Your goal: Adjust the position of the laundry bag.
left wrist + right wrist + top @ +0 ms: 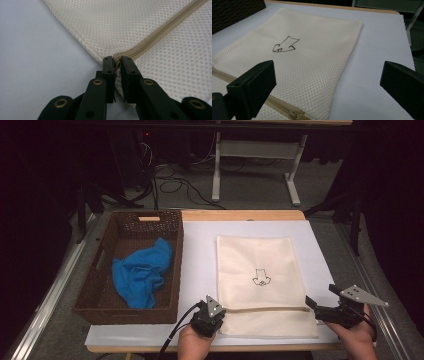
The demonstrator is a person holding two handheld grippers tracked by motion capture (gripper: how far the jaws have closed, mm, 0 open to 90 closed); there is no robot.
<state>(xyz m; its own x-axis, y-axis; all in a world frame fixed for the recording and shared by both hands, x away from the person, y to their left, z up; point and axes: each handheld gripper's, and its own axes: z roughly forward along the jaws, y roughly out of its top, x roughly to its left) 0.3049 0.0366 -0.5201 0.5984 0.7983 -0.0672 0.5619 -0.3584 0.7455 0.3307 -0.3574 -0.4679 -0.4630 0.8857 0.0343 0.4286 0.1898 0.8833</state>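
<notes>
A cream mesh bag (255,270) lies flat on the white sheet, with a drawn arrow (286,45) in its middle. A zipper (265,309) runs across the bag near its front edge. My left gripper (117,61) is shut on the bag's left edge, right at the zipper's end (130,52), and mesh is pinched between the jaws. In the high view the left gripper (221,311) sits at the bag's front left. My right gripper (327,82) stands wide open over the bag's right edge, holding nothing, with the zipper pull (295,115) just before it. In the high view the right gripper (321,299) is at the zipper's right end.
A brown woven basket (125,315) stands at the left of the table with a crumpled blue cloth (142,272) inside. The white sheet (200,250) covers the tabletop between basket and bag. Table legs and cables lie on the floor beyond the far edge.
</notes>
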